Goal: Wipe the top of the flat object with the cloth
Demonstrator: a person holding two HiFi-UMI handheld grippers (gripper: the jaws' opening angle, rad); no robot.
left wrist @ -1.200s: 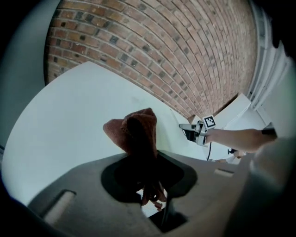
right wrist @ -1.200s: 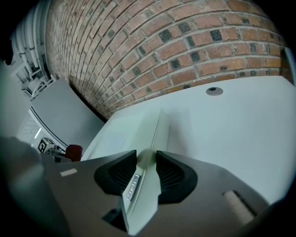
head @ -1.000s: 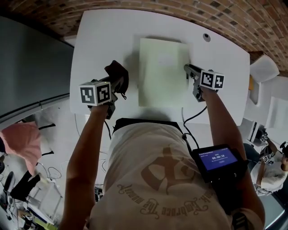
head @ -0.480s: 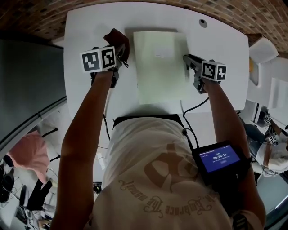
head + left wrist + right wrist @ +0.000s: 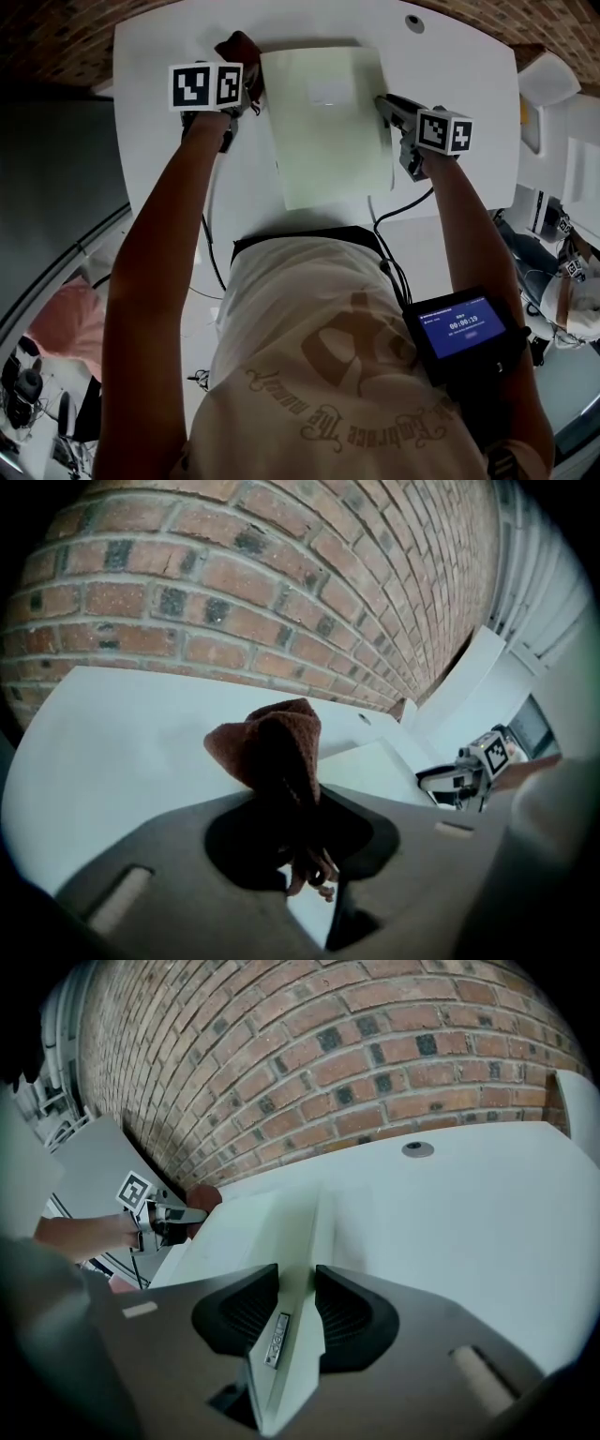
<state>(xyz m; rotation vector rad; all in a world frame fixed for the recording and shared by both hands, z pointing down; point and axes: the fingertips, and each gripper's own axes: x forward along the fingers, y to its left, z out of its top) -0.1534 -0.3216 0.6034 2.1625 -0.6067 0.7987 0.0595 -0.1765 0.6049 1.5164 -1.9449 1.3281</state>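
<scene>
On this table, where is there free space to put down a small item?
Bare table lies right of the flat object, bordered by the right gripper and the round grommet; also left of the left arm. Crowded at the object's far-left corner, where the left gripper holds the cloth.

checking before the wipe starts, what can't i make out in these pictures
- Whether the cloth touches the flat object: in the head view its dark folds hide the seam, and in the left gripper view the cloth itself blocks it.
- Print on the small plate on the flat object's edge: right gripper view, blurred.
- Faint mark on the flat object's top: head view, washed out.
- Text on the screen at the person's waist: head view, too small.
</scene>
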